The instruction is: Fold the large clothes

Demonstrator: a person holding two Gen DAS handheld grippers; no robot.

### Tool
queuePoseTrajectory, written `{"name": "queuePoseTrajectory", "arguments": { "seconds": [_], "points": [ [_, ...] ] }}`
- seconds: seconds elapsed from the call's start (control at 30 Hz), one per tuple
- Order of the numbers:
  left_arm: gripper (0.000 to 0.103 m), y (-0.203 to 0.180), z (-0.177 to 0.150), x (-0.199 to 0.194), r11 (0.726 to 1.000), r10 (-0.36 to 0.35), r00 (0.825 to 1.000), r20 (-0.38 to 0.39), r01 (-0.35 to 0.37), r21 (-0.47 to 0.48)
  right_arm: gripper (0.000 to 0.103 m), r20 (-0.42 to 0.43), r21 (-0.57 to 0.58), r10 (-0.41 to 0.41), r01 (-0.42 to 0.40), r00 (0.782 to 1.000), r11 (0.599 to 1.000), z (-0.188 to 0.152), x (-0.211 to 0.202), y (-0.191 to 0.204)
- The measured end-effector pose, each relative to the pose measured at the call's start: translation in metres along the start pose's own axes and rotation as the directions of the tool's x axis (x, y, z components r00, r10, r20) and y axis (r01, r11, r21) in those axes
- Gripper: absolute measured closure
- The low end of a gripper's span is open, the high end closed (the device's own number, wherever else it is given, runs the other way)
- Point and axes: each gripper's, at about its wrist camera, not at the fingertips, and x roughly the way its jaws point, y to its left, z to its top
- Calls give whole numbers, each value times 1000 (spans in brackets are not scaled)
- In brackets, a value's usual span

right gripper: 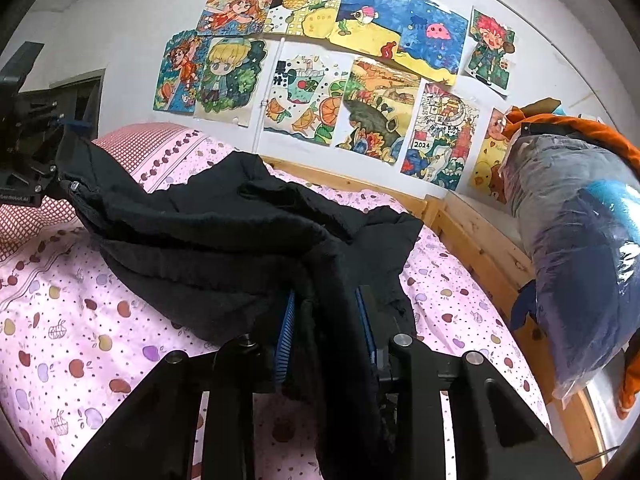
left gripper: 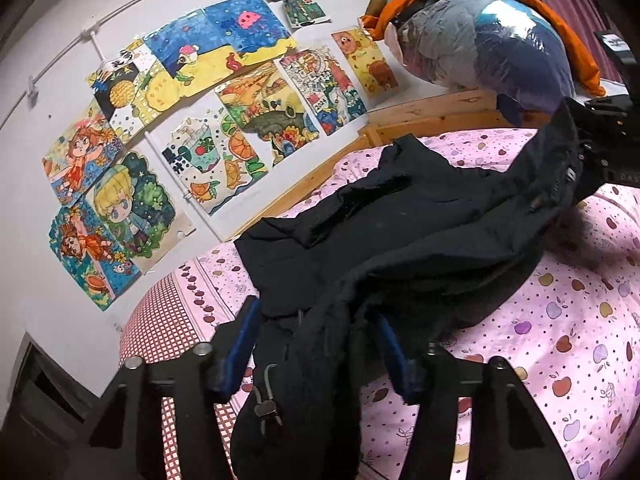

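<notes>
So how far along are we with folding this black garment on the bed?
Early to midway. Done: the black garment is picked up at both ends and looks doubled over in thick layers. In hand: the left hand-held gripper and right hand-held gripper each clamp a bunched edge, lifting it off the pink bedsheet. Left: lay it flat, square the rumpled far part and finish the folds.

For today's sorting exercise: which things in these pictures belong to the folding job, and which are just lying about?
Part of the job:
black garment
left gripper, shut on the garment
right gripper, shut on the garment
bed, which the garment partly rests on

Just lying about:
drawings on the wall
plastic bag of bedding
orange cloth
</notes>
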Motion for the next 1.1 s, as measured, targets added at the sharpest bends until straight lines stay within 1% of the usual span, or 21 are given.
{"name": "queuePoseTrajectory", "arguments": {
  "seconds": [0.07,0.1,0.17,0.27,0.3,0.37,0.5,0.6,0.73,0.83,0.93,1.1],
  "points": [
    [63,-1,0,1,1000,-14,1000,-2,14,1,77,5,13,-2,2,1000,1000,-1,2,-2],
    [65,-1,0,2,1000,-21,1000,-5,21,1,77,6,18,-4,4,1000,1000,-1,3,-2],
    [73,-3,1,2,1000,-31,1000,-8,31,4,77,12,31,-6,5,1000,1000,-1,5,-5],
    [80,-4,2,5,999,-37,999,-15,37,4,77,26,43,-13,12,1000,999,-1,10,-7],
    [81,-4,3,7,999,-39,999,-19,39,-2,79,30,46,-14,13,999,999,-1,11,-7],
    [85,-2,8,12,999,-38,999,-29,37,-31,80,45,58,-22,20,999,998,0,15,-8],
    [89,3,30,25,994,-5,998,-70,-3,-109,87,63,85,-45,40,997,996,5,23,-12],
    [90,3,45,33,995,32,996,-83,-40,-96,91,68,106,-53,46,996,993,13,32,-20],
    [91,16,61,45,994,52,994,-98,-61,-93,92,86,98,-61,53,994,994,30,46,-30],
    [92,31,72,57,989,66,992,-109,-79,-122,93,109,72,-74,67,991,995,48,56,-32],
    [92,43,83,75,984,95,988,-119,-111,-142,93,133,48,-87,82,987,996,69,67,-32],
    [92,62,100,107,971,117,986,-118,-139,-193,93,140,33,-108,104,984,994,93,90,-34]
  ]
}}
